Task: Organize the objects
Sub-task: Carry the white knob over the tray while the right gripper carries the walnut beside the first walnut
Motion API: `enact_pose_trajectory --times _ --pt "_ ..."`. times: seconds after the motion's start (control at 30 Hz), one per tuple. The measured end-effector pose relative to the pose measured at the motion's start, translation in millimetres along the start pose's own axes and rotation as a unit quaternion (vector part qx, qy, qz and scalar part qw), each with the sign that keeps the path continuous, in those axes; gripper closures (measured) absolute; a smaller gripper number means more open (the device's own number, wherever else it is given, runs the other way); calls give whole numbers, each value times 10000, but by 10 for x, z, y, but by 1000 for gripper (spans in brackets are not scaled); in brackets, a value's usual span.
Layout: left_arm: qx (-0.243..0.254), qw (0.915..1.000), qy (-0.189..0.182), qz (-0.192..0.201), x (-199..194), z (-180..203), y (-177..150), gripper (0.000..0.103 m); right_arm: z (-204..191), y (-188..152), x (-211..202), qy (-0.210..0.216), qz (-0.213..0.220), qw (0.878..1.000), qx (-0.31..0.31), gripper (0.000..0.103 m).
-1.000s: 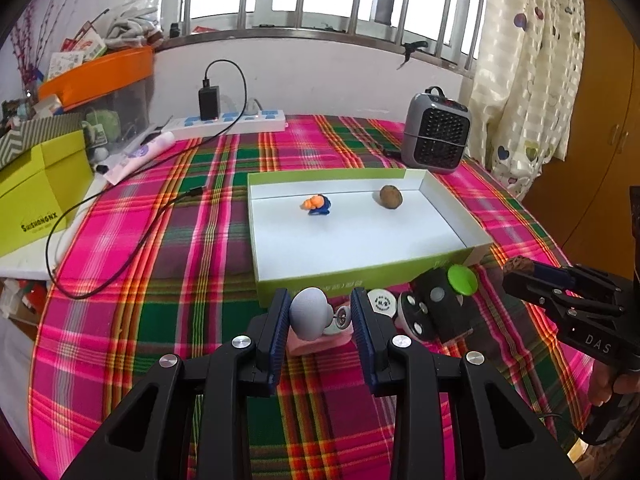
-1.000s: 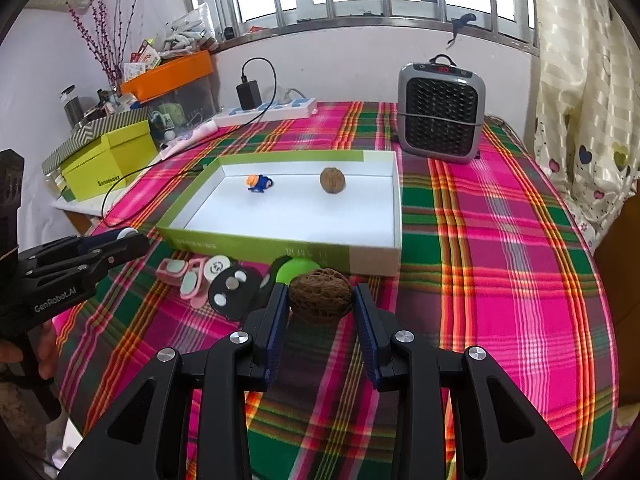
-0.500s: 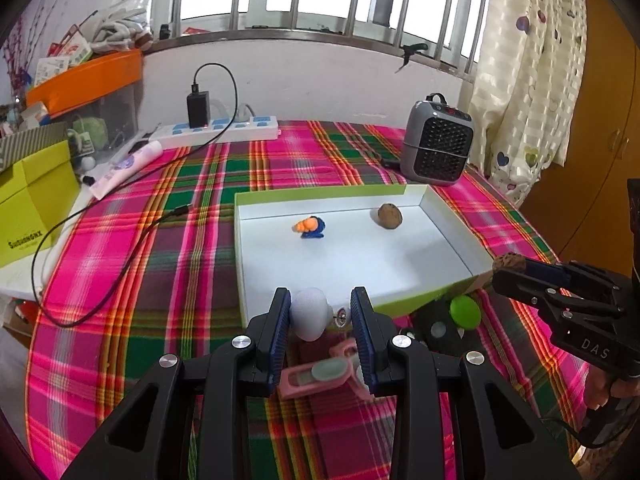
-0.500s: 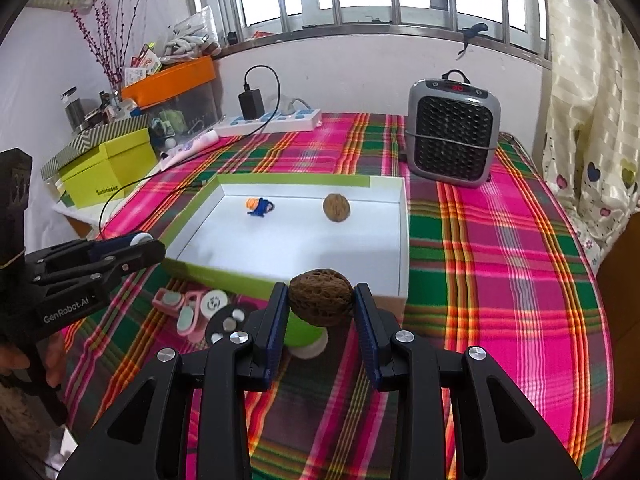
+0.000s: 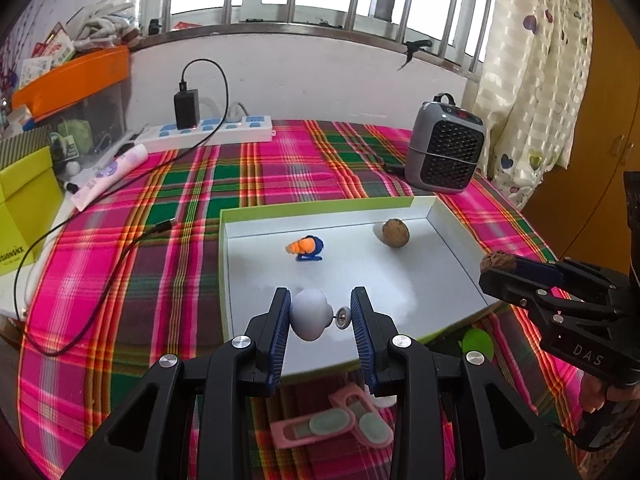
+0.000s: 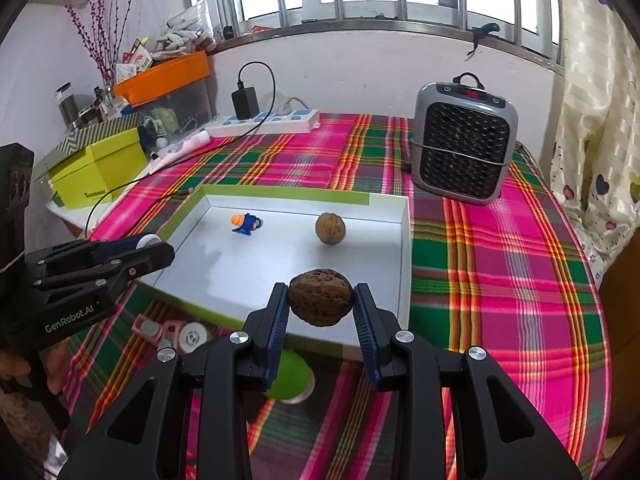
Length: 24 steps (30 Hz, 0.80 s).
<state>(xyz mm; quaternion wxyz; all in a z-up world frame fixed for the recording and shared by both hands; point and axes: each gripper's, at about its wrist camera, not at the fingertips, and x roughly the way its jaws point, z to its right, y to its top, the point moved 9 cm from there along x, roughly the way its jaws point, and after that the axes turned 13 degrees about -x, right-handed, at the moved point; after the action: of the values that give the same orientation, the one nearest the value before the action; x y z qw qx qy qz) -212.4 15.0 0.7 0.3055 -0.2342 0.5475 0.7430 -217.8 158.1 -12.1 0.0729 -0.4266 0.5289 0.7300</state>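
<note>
Right gripper (image 6: 321, 307) clamped on a dark walnut (image 6: 321, 302) above the white tray's (image 6: 405, 264) near edge.

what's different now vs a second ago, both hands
Both grippers have lifted their loads off the cloth and carried them forward over the white tray. The left gripper stays clamped on the grey knob; the right gripper stays clamped on the dark walnut. Nothing was let go. The other walnut and blue toy in the tray stayed put.

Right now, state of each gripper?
Left gripper: shut on a grey knob with a metal stud, over the tray.
Right gripper: shut on a walnut.
</note>
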Motion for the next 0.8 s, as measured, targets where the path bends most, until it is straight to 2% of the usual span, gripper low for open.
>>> enact_pose_trajectory --times 0.8 --pt "-13 9993 301 -215 547 -145 302 74 337 261 579 -231 -338 9990 -187 69"
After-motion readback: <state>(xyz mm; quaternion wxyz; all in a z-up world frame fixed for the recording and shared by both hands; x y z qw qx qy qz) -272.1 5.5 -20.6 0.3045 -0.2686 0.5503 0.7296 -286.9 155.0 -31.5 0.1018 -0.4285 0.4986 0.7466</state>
